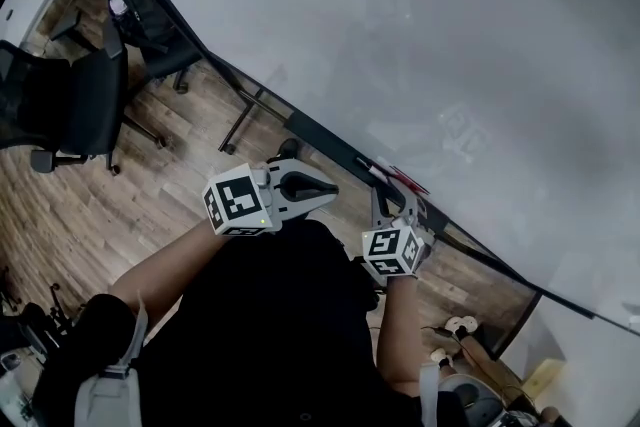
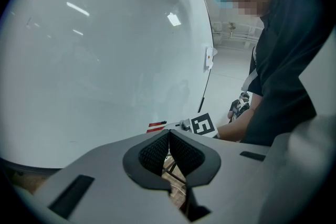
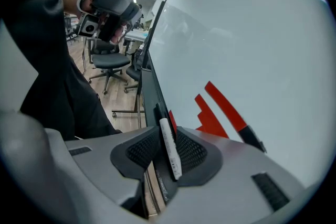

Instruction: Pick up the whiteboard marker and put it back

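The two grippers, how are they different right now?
The right gripper is clamped on a white marker; the left gripper has its jaws together with nothing between them. The right gripper is close by the whiteboard's bottom edge; the left gripper sits farther out from it. Both are grey with black ribbed pads and carry a cube with square black-and-white patterns.

Whiteboard marker (image 3: 169, 148), white barrel, seemingly dark cap, held in right tool (image 3: 167, 135).
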`<control>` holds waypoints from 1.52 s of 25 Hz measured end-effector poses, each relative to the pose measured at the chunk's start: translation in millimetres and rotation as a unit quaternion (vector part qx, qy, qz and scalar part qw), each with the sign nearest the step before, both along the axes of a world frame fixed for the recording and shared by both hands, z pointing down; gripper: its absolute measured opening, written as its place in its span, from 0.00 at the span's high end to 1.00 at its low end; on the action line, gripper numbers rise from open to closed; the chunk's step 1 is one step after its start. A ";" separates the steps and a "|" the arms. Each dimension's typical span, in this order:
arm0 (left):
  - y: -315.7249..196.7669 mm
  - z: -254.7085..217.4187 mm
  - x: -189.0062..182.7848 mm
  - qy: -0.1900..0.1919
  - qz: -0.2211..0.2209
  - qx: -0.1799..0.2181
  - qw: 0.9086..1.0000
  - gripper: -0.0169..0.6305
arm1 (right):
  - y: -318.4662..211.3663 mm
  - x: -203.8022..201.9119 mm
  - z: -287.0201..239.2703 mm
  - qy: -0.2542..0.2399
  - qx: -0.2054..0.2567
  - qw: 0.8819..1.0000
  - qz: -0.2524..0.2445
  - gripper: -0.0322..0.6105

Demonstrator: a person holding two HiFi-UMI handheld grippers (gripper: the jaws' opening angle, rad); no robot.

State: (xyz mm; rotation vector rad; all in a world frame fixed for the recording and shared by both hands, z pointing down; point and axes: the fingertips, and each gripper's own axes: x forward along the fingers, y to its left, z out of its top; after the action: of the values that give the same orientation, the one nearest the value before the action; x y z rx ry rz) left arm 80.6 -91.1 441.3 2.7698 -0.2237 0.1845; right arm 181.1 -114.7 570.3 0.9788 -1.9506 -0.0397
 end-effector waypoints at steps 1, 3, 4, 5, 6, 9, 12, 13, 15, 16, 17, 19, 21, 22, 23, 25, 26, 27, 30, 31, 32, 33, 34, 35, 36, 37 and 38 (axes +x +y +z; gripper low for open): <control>0.1 0.6 0.2 0.000 -0.001 0.000 1.000 0.94 | -0.5 1.0 2.7 0.006 -0.002 1.000 0.000 0.80; 0.2 1.4 0.4 0.001 -0.001 -0.002 1.000 0.94 | -1.9 1.6 6.3 0.017 -0.002 1.000 -0.001 0.80; 0.4 2.0 0.3 0.001 -0.001 -0.002 1.000 0.94 | -2.7 0.9 7.2 0.021 0.000 1.000 -0.002 0.80; 0.7 2.6 0.0 0.001 -0.001 -0.004 1.000 0.94 | -3.6 0.0 7.9 0.026 0.001 1.000 -0.003 0.80; 1.2 3.2 -0.4 0.002 -0.001 -0.005 1.000 0.94 | -4.5 -0.8 8.6 0.030 0.002 1.000 -0.002 0.80; 3.1 3.5 -1.0 0.004 0.002 -0.006 1.000 0.94 | -6.1 -1.5 11.3 0.042 0.001 0.999 0.000 0.81; 5.1 3.3 -0.3 0.003 0.003 -0.007 1.000 0.94 | -5.3 -0.7 14.0 0.047 -0.004 0.999 -0.001 0.80; 5.3 3.7 -0.4 0.002 0.003 -0.007 1.000 0.94 | -5.5 -0.3 14.9 0.049 -0.004 0.999 -0.001 0.80; 5.2 4.4 -0.6 0.002 0.003 -0.007 1.000 0.94 | -6.9 1.1 17.0 0.052 -0.006 0.999 0.001 0.81; 5.4 4.8 -0.5 0.002 0.003 -0.007 1.000 0.94 | -7.5 1.7 18.1 0.054 -0.006 0.999 0.002 0.80; 6.1 5.1 -0.5 0.001 0.002 -0.007 1.000 0.94 | -7.8 1.9 19.0 0.056 -0.006 0.998 0.002 0.80; 7.9 5.8 -1.0 0.002 0.002 -0.008 1.000 0.94 | -8.3 1.0 20.1 0.058 -0.006 0.998 0.001 0.80; 8.7 6.3 -1.6 0.002 0.002 -0.009 1.000 0.94 | -9.8 -0.1 20.4 0.061 -0.004 0.998 0.000 0.81; 8.9 6.9 -1.8 0.002 0.002 -0.009 1.000 0.94 | -10.7 -0.3 20.6 0.062 -0.003 0.998 0.000 0.81; 9.2 7.7 -2.0 0.001 0.003 -0.010 1.000 0.94 | -11.5 -0.2 20.9 0.065 -0.002 0.998 0.001 0.81; 10.1 9.6 -3.2 -0.001 0.004 -0.011 1.000 0.94 | -12.4 0.2 22.1 0.070 -0.001 0.998 0.002 0.81; 10.7 10.4 -4.1 -0.002 0.004 -0.012 1.000 0.94 | -12.5 0.1 22.7 0.072 -0.002 0.997 0.003 0.81; 11.4 10.8 -4.8 -0.002 0.004 -0.012 1.000 0.94 | -12.4 0.0 23.1 0.073 -0.003 0.997 0.003 0.82; 14.1 10.6 -4.9 0.000 0.002 -0.011 1.000 0.94 | -11.1 0.2 23.8 0.079 -0.005 0.997 0.003 0.82; 14.3 10.5 -4.6 0.002 0.002 -0.010 1.000 0.94 | -11.3 0.2 24.2 0.081 -0.006 0.997 0.003 0.82; 14.2 10.3 -4.1 0.003 0.002 -0.010 1.000 0.94 | -11.8 0.0 24.6 0.082 -0.007 0.997 0.003 0.82; 14.1 9.9 -3.6 0.004 0.003 -0.009 1.000 0.94 | -12.4 -0.6 24.9 0.082 -0.007 0.997 0.002 0.82; 14.2 9.5 -3.0 0.005 0.003 -0.009 1.000 0.94 | -12.7 -1.1 24.9 0.081 -0.008 0.997 0.000 0.82; 14.6 9.0 -2.5 0.006 0.003 -0.008 1.000 0.94 | -12.6 -1.5 24.9 0.079 -0.010 0.997 -0.003 0.82; 15.1 8.6 -2.1 0.007 0.004 -0.008 1.000 0.94 | -11.8 -1.6 24.9 0.078 -0.011 0.997 -0.006 0.82; 15.8 8.2 -1.7 0.007 0.004 -0.008 1.000 0.94 | -10.7 -1.5 24.6 0.077 -0.013 0.997 -0.009 0.83; 16.6 7.9 -1.5 0.008 0.004 -0.008 1.000 0.94 | -9.3 -1.2 23.8 0.076 -0.014 0.997 -0.011 0.83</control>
State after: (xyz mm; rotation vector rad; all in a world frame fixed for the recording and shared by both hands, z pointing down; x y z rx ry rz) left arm 79.1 -74.4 449.2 2.7563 -0.2056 0.1667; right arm 179.8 -124.0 594.1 0.9097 -1.8187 -0.0966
